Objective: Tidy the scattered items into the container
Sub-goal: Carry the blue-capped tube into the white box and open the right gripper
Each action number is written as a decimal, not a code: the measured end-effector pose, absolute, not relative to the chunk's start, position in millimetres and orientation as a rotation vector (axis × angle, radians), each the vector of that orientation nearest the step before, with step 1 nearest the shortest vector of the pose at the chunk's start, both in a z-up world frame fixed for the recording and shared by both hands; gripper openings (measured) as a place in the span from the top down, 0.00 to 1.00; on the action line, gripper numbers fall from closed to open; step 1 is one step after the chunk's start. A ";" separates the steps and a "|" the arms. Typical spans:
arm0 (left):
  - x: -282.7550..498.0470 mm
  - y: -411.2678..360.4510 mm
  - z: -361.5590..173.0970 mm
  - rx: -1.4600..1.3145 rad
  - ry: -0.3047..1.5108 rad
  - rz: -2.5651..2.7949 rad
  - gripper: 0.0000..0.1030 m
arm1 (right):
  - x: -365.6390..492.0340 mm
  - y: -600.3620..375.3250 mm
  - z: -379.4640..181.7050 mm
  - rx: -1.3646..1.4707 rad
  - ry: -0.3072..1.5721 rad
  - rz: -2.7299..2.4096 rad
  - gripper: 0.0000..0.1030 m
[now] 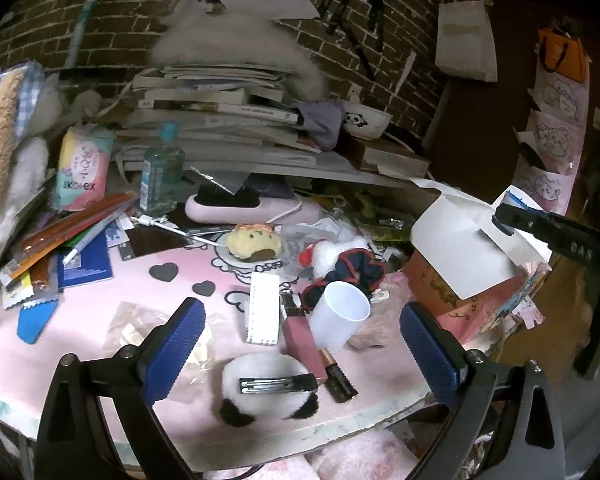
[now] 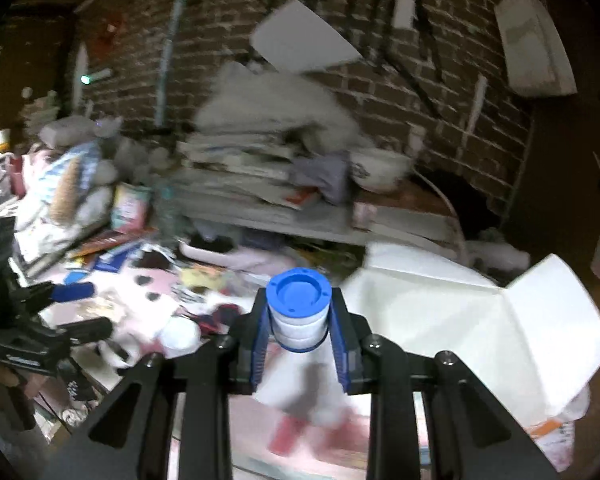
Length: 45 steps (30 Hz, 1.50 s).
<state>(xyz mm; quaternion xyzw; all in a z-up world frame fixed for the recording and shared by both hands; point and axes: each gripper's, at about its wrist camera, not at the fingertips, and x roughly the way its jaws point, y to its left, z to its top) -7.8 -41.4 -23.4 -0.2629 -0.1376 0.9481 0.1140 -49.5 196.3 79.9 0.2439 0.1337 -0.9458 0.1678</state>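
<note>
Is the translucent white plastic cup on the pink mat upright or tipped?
Tipped. The translucent white plastic cup lies on its side, open mouth facing up-right.

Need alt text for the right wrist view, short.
The right gripper is clamped on a small white roll with a blue round cap, held above a cluttered pink-topped table. An open white cardboard box sits just to its right. Behind are a blurred stack of books and a dark brick wall.

Two black felt hearts [image 1: 164,271], one clear plastic cup [image 1: 340,314], one fluffy panda-patterned puff [image 1: 266,390], one copper-topped battery [image 1: 338,378] and one blue-capped white roll [image 2: 299,314].
</note>
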 end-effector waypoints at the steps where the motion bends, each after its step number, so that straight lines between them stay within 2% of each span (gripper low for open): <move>1: -8.8 -40.1 -23.5 -0.775 -0.397 2.782 0.05 | -55.4 203.4 82.1 0.746 0.383 -2.686 0.76; 9: -11.6 -32.7 -25.9 -0.798 -0.355 2.784 0.04 | -99.7 239.4 80.8 1.079 0.466 -2.679 0.76; 18: -14.2 -32.5 -28.5 -0.822 -0.345 2.789 0.03 | -151.2 247.5 47.3 1.458 0.510 -2.476 0.76; 20: -15.3 -33.1 -30.0 -0.832 -0.341 2.799 0.00 | -158.4 247.9 41.9 1.501 0.521 -2.451 0.76; 33: -20.2 -34.8 -35.0 -0.852 -0.318 2.823 0.00 | -173.9 265.9 16.1 1.621 0.515 -2.402 0.75; 36: -20.6 -34.0 -35.3 -0.860 -0.311 2.826 0.00 | -176.5 269.2 14.5 1.631 0.524 -2.404 0.69; 37: -20.7 -33.8 -35.5 -0.862 -0.309 2.826 0.00 | -176.4 270.1 14.7 1.632 0.531 -2.412 0.59; 38: -21.0 -33.7 -35.7 -0.864 -0.309 2.826 0.00 | -175.6 270.7 15.9 1.624 0.544 -2.424 0.53; 45: -21.9 -34.1 -36.1 -0.873 -0.307 2.827 0.00 | -171.1 276.0 23.5 1.597 0.560 -2.449 0.51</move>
